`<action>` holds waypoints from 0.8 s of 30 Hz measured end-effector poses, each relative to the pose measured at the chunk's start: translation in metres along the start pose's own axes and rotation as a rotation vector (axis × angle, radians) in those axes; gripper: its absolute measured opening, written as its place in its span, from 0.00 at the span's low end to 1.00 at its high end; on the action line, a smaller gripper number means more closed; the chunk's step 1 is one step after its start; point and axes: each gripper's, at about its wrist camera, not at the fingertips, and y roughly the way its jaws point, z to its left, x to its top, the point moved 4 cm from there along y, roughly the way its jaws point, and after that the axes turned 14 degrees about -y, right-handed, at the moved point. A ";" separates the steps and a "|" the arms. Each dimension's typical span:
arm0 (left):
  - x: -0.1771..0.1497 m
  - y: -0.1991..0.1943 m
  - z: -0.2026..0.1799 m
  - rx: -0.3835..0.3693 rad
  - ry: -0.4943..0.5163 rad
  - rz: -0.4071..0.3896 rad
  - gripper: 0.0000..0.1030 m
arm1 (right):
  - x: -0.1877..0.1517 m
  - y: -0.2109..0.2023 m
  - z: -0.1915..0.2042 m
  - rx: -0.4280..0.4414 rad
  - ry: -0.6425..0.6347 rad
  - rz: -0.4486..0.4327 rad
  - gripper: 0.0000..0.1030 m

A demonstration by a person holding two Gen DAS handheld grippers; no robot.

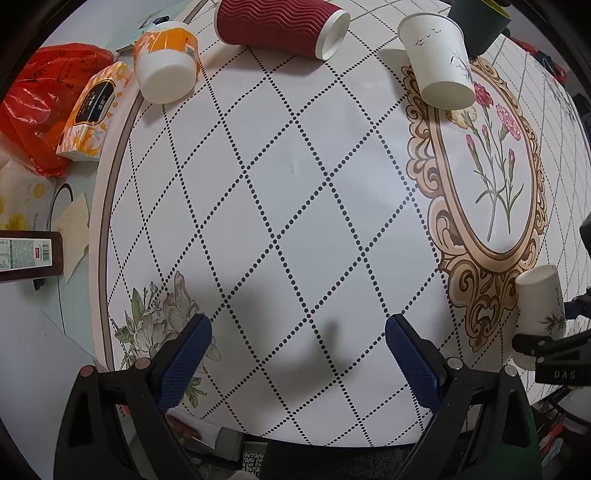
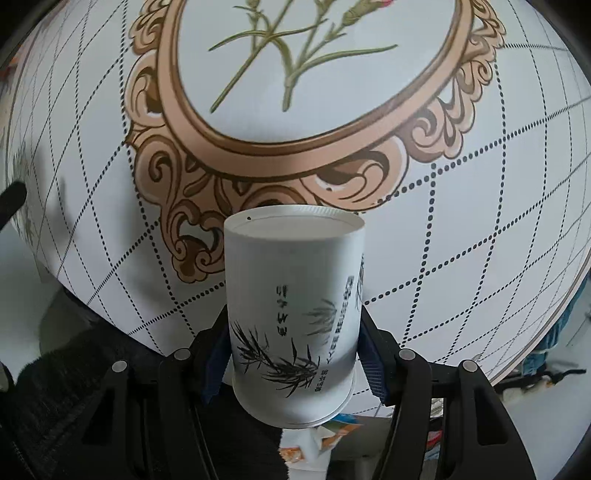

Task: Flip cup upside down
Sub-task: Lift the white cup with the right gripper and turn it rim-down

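My right gripper (image 2: 295,354) is shut on a white paper cup with black bamboo print (image 2: 295,302). The cup points base away from the camera, its rim toward me, held above the near edge of the table. In the left wrist view the same cup (image 1: 539,314) shows at the far right, base up and tilted, between the right gripper's black fingers (image 1: 546,347). My left gripper (image 1: 297,354) is open and empty, its blue pads (image 1: 188,354) spread over the table's near edge.
The round table (image 1: 295,184) has a dotted diamond cloth with a floral oval frame (image 1: 491,177). At the back a red ribbed cup (image 1: 280,26) lies on its side; a white cup (image 1: 439,59) and an orange-white cup (image 1: 166,59) stand upside down. A tissue pack (image 1: 92,114) and a red bag (image 1: 40,99) sit left.
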 end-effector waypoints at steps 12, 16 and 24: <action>-0.011 0.004 0.009 -0.003 -0.012 0.014 0.94 | 0.034 -0.033 -0.014 0.003 0.020 0.008 0.71; -0.010 0.005 0.011 -0.002 -0.010 0.015 0.94 | 0.047 -0.043 -0.023 -0.006 0.019 -0.002 0.71; -0.011 0.002 0.005 0.002 -0.006 0.021 0.94 | 0.083 -0.062 -0.019 -0.028 0.056 -0.054 0.59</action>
